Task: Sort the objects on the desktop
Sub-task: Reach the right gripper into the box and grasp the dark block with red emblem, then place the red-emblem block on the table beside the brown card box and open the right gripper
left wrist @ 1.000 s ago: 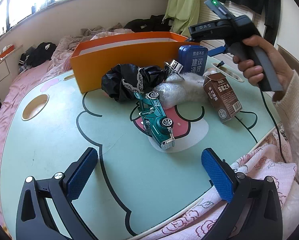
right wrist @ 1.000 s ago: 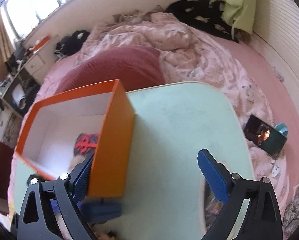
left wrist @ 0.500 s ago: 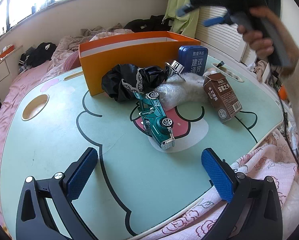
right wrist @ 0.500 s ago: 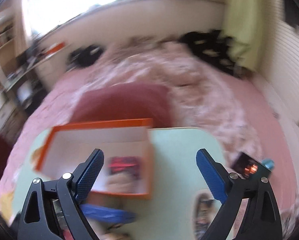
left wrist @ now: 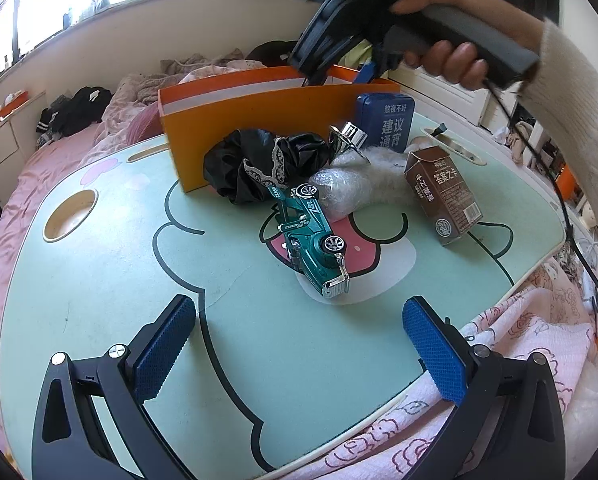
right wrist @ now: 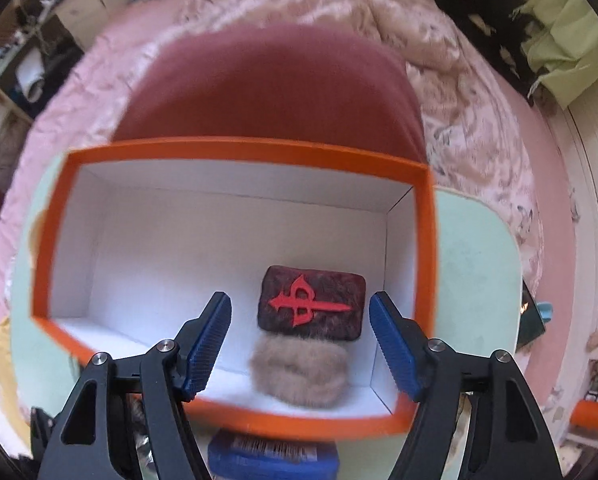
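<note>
Going left to right across your mint-green counter [left wrist: 99, 280]: there was a round cup hole [left wrist: 70, 216] near the left edge, then the orange box [left wrist: 259, 120] standing toward the back with its white inside facing up. Right in front of it sat a crumpled black cloth with lace trim [left wrist: 259, 164], touching the box wall, and just beside that a green toy car [left wrist: 313, 240] lying on the pink nose of the cartoon print. Next to the car you had a clear plastic wad [left wrist: 339, 188] on some fuzzy white stuff [left wrist: 387, 176], a shiny silver thing [left wrist: 349, 134] I couldn't make out, a blue tin with Chinese text [left wrist: 391, 120] leaning by the box's right end, and a brown drink carton [left wrist: 443, 196] standing tilted further right. Your left gripper [left wrist: 299, 352] hung low over the near edge of the counter, fingers spread wide with nothing between them. Your right hand [left wrist: 451, 60] held the right gripper [right wrist: 301, 344] above the box, aimed steeply down into it; its fingers were closing but gripping nothing, with air between the pads. Down in the box's right corner lay a dark red felt pad with a red symbol [right wrist: 313, 304] and a tan furry lump [right wrist: 299, 372] touching its near side.
</note>
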A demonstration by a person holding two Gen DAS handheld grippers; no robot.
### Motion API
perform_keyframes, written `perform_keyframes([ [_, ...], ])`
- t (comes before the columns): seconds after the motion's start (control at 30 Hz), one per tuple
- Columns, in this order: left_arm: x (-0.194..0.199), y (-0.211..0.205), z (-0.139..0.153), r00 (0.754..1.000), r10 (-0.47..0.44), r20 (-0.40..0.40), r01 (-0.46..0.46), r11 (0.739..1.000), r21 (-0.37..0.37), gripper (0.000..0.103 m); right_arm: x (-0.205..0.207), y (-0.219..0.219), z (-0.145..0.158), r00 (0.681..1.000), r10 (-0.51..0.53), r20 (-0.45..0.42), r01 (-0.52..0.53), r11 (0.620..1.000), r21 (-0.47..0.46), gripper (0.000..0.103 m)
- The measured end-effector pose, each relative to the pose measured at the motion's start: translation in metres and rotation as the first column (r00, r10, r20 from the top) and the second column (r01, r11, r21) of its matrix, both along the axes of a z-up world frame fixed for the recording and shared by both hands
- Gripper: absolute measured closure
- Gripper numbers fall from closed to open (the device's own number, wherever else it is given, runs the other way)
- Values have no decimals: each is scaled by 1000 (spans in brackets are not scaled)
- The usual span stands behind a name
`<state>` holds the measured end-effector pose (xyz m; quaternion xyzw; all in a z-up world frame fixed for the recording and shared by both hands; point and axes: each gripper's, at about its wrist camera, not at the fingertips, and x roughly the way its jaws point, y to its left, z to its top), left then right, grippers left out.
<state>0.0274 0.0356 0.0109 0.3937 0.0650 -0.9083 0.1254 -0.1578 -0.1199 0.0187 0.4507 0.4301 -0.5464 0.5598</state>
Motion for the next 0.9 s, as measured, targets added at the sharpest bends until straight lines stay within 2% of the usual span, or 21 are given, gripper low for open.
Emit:
perform_keyframes([
  [0.07, 0, -1, 0, 1000, -2, -3, 2, 1000, -1, 0, 8, -4, -13, 999, 9, -45, -8, 1000, 27, 35],
  [0.13, 0, -1, 0, 1000, -3, -5, 3, 1000, 0, 0, 16, -2, -17, 994, 36, -102, -35, 999, 13, 41],
  [0.2, 1, -2, -1, 1000, -2, -9, 2, 1000, 3, 0, 16, 2, -17, 999, 41, -28, -41, 999, 4, 42],
  [0.27, 2, -3, -1, 1000, -3, -11, 3, 1000, 3, 0, 14, 5, -15, 1000, 21, -21, -22, 999, -37, 42],
  [0.33, 3, -3, -2, 1000, -3, -12, 3, 1000, 3, 0, 7, 12, -6, 1000, -15, -19, 13, 991, -130, 42],
  [0.4, 3, -3, -2, 1000, -3, -12, 3, 1000, 3, 0, -5, 26, 13, 997, -63, 49, 74, 964, -255, 42],
  [0.47, 4, -3, -2, 1000, -3, -11, 3, 1000, 3, 0, -18, 51, 37, 986, -97, 133, 141, 917, -373, 42],
  [0.53, 3, -4, -2, 1000, -2, -11, 2, 1000, 2, 0, -24, 87, 62, 982, -88, 168, 159, 866, -475, 42],
  [0.6, 3, -4, -2, 1000, 0, -10, 0, 1000, 2, 0, -24, 123, 78, 980, -62, 188, 154, 835, -529, 42],
  [0.67, 3, -4, -2, 1000, 5, -9, -5, 1000, 1, 0, -27, 156, 80, 980, -43, 194, 144, 826, -545, 42],
  [0.73, 3, -5, -3, 1000, 7, -8, -7, 1000, 1, 0, -32, 189, 70, 986, -51, 161, 131, 833, -537, 42],
  [0.83, 2, -5, -3, 1000, 9, -6, -9, 1000, 0, 0, -39, 230, 33, 992, -92, 88, 123, 869, -479, 42],
  [0.9, 3, -4, -3, 1000, 9, -5, -9, 1000, -1, 0, -42, 242, 9, 992, -97, 81, 123, 891, -436, 42],
])
